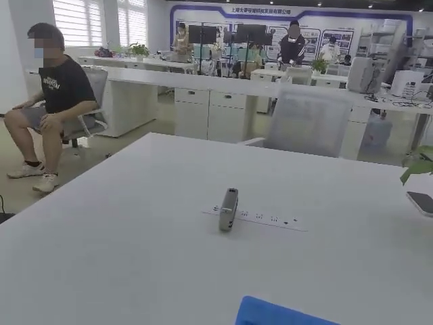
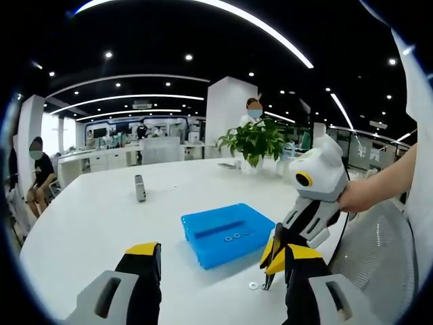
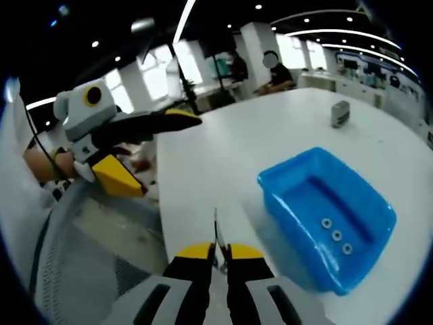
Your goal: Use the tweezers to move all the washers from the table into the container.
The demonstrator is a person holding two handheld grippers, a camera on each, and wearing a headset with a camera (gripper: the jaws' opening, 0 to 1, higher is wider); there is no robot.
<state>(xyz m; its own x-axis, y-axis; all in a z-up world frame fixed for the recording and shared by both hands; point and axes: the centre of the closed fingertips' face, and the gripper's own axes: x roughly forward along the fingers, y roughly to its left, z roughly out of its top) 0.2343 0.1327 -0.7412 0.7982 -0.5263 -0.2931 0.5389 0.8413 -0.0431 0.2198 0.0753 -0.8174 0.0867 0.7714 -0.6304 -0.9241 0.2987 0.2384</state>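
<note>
Washers (image 3: 336, 235): four counted, all small flat metal rings; three lie in a row inside the container, and one loose washer (image 2: 254, 285) lies on the table at 5 o'clock from it.
Container (image 2: 206, 252): one; blue plastic, shallow, rectangular, with a rounded rim.
Tweezers (image 3: 216, 233): one pair; thin metal, tips just beside the loose washer.
Right gripper (image 3: 218, 250): yellow-and-black jaws together, clamped on the tweezers.
Left gripper (image 2: 220, 267): jaws well apart, holding nothing, with the container at its 12 o'clock.
Table (image 1: 135, 257): one; white, smooth.
Grey device (image 1: 229, 210): one; small rounded block, standing at 10 o'clock from the container.
</note>
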